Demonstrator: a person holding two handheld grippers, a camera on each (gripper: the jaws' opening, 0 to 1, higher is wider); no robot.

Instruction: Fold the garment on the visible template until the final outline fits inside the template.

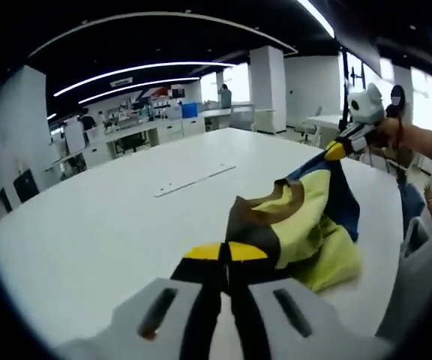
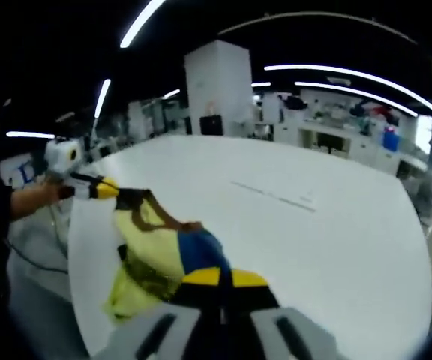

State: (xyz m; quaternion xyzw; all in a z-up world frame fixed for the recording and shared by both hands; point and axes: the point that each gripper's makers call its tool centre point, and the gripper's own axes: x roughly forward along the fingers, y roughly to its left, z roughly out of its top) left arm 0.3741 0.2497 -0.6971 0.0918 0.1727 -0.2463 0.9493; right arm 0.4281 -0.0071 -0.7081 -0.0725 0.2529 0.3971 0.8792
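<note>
Left gripper view showed the left gripper with fingers pinched on the garment, stretched above the counter to the right gripper, likewise clamped. Soft, light, floppy; edges suited gripping.

bright ceiling strip lights, glaring windows, soft blur, fisheye-curved edges.

What was there

There was one garment, one big white table and two grippers.
</note>
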